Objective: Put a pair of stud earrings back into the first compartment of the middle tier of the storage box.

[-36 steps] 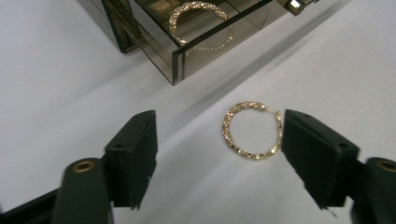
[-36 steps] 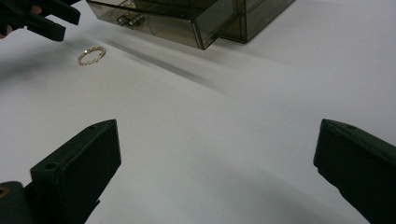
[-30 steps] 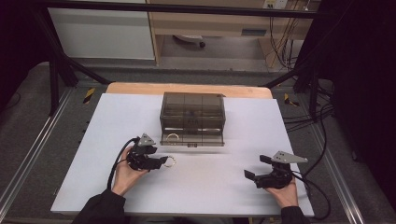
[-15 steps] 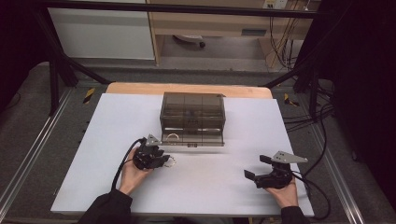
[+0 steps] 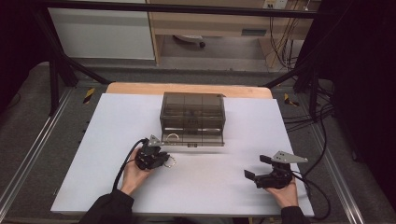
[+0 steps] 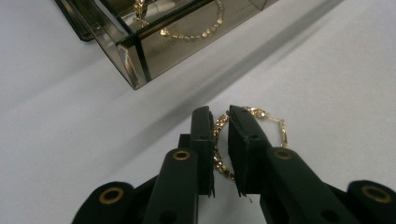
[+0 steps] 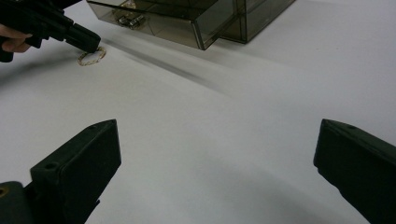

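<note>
A gold bracelet [image 5: 171, 162] lies on the white table in front of a smoky clear box [image 5: 192, 112]. My left gripper [image 5: 164, 158] sits low over it. In the left gripper view the jaws have just been closing, and the gold bracelet [image 6: 261, 113] runs through the narrow gap of the left gripper [image 6: 220, 111], touching both pads. The box's bottom drawer [image 6: 154, 46] is pulled out and holds another gold chain [image 6: 196, 33]. My right gripper [image 5: 256, 166] rests at the near right, jaws wide apart and empty, and the right gripper [image 7: 217, 135] faces the bracelet [image 7: 92, 57].
The white table cover [image 5: 112, 121] spreads around the box, with a wooden edge [image 5: 140, 87] behind it. Cables trail from both grippers, and more cables [image 5: 308, 116] lie off the table's right side. Metal rails [image 5: 28, 158] run along both sides.
The left gripper has shifted slightly right and lowered onto the bracelet, and its jaws have come together around the chain. The right hand has stayed where it was.
</note>
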A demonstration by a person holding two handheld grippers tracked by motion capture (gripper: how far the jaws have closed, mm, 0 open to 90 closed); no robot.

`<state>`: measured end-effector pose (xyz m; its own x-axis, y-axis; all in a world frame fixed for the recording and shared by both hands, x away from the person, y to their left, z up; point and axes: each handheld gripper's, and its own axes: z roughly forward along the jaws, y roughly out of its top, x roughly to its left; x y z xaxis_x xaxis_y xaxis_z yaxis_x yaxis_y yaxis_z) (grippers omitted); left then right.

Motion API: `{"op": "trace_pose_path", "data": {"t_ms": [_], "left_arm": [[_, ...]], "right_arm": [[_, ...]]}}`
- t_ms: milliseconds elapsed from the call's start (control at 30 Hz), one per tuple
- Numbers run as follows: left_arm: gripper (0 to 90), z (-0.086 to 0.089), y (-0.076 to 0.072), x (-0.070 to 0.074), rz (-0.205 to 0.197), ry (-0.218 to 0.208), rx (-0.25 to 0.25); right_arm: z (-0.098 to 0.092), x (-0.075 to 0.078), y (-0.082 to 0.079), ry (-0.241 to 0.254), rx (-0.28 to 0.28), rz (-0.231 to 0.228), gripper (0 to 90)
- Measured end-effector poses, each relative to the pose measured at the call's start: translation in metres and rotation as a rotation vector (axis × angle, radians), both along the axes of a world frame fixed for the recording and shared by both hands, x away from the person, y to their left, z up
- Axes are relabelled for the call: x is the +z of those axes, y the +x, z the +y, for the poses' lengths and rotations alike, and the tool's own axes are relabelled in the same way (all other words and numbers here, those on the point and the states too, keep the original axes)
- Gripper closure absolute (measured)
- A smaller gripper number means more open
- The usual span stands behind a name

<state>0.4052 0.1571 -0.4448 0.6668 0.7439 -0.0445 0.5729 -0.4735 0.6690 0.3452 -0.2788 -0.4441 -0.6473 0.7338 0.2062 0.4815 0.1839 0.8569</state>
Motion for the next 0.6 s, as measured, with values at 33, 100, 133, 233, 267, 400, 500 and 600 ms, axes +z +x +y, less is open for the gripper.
{"op": "trace_pose_path", "data": {"t_ms": [33, 100, 133, 233, 267, 400, 500, 600], "left_arm": [[81.4, -0.0002, -0.0001, -0.0001, -0.002, 0.003, 0.000], [83.5, -0.0006, -0.0004, -0.0001, -0.009, 0.013, 0.001], [84.2, -0.0010, -0.0006, -0.0002, -0.013, 0.017, 0.000], [84.4, -0.0019, -0.0012, -0.0002, -0.019, 0.027, -0.002], [84.5, -0.0023, -0.0015, -0.0002, -0.021, 0.030, -0.001], [84.7, -0.0045, -0.0026, -0.0001, -0.029, 0.046, 0.002], [85.4, -0.0049, -0.0028, -0.0001, -0.030, 0.048, 0.004], [85.9, -0.0056, -0.0033, 0.0000, -0.038, 0.055, 0.001]], "right_arm": [[0.0000, 0.0000, 0.0000, 0.000, 0.000, 0.001, 1.2], [0.0001, -0.0001, 0.0000, 0.000, 0.000, 0.000, 1.2], [0.0001, -0.0001, 0.0000, 0.000, 0.000, 0.000, 1.2], [0.0002, -0.0001, 0.0001, 0.000, 0.000, 0.001, 1.2], [0.0002, -0.0002, 0.0001, 0.000, 0.000, 0.001, 1.2], [0.0003, -0.0001, 0.0001, 0.000, 0.000, 0.001, 1.2], [0.0002, -0.0001, 0.0000, 0.000, 0.000, 0.001, 1.3], [0.0003, -0.0002, 0.0001, 0.000, 0.000, 0.001, 1.2]]}}
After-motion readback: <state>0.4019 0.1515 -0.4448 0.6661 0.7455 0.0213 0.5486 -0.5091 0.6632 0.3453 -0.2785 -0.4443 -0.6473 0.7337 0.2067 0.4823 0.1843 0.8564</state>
